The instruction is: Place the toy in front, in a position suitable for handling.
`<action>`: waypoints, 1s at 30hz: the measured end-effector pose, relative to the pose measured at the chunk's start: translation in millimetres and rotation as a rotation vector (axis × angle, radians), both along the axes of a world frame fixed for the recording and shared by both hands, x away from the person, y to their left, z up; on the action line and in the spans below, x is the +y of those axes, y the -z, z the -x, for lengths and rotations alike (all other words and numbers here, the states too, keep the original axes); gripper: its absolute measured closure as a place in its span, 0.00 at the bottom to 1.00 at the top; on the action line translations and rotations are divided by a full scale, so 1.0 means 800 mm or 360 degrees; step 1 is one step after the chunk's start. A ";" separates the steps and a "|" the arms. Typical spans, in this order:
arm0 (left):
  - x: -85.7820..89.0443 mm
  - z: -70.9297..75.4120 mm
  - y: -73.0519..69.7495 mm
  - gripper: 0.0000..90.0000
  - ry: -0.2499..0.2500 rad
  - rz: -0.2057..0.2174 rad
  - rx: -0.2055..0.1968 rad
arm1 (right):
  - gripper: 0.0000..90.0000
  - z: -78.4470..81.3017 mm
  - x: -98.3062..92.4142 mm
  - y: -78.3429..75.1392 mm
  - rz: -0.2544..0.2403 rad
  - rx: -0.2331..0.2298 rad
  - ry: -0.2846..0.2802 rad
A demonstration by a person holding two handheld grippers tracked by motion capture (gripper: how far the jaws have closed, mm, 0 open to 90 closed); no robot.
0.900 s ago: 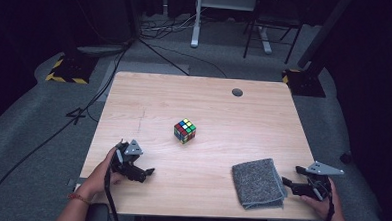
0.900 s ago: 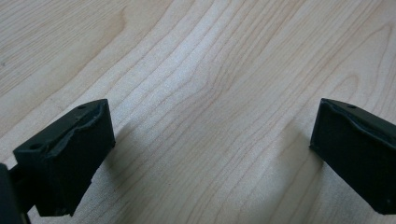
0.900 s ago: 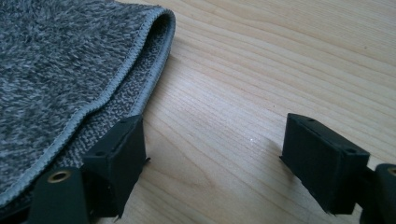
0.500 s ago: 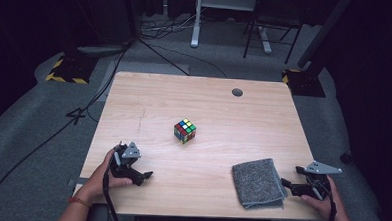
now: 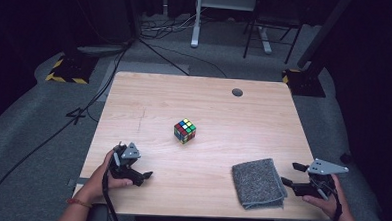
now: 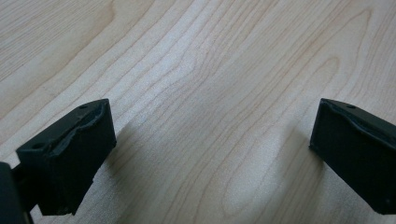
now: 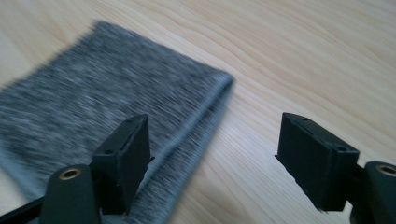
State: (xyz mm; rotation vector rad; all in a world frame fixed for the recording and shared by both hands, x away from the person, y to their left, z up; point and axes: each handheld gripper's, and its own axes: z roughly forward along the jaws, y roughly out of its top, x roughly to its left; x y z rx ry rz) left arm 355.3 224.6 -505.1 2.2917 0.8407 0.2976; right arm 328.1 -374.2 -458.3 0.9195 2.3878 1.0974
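While both grippers wait at the near edge of the wooden table (image 5: 149, 93), the work in hand appears to be picking up the folded grey cloth (image 5: 259, 182), which lies flat at the near right of the table, close to its front edge. The right gripper (image 5: 290, 175) is held just beside the cloth's right side, its jaws spread wide and pointing toward the fabric, with nothing between them. In the right gripper view, one jaw is seen above the cloth's (image 7: 93, 98) hemmed edge and the other above bare wood, so the edge is roughly straddled.

The left gripper (image 5: 145, 177) is rested at the near left of the table, well apart from the cloth; in the left gripper view its jaws are seen wide open over bare wood, holding nothing. A multicoloured puzzle cube (image 5: 184, 130) is set near the table's middle, apart from both grippers.

For a sound grip, it is judged that the jaws should be lowered until one slides under the folded edge, all layers being caught together before closing. A shallow pinch could take the top layer alone and let the cloth unfold.
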 end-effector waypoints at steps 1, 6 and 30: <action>0.000 0.001 0.000 0.01 -0.0008 -0.0001 0.0001 | 0.30 0.002 0.014 -0.008 0.0017 -0.0016 -0.0067; 0.000 0.002 0.000 0.01 -0.0018 0.0003 0.0007 | 0.32 0.005 0.041 -0.017 0.0031 -0.0017 -0.0186; -0.021 0.001 0.000 0.01 -0.0090 -0.0001 0.0004 | 0.21 -0.006 0.099 0.050 0.0087 0.0145 -0.0312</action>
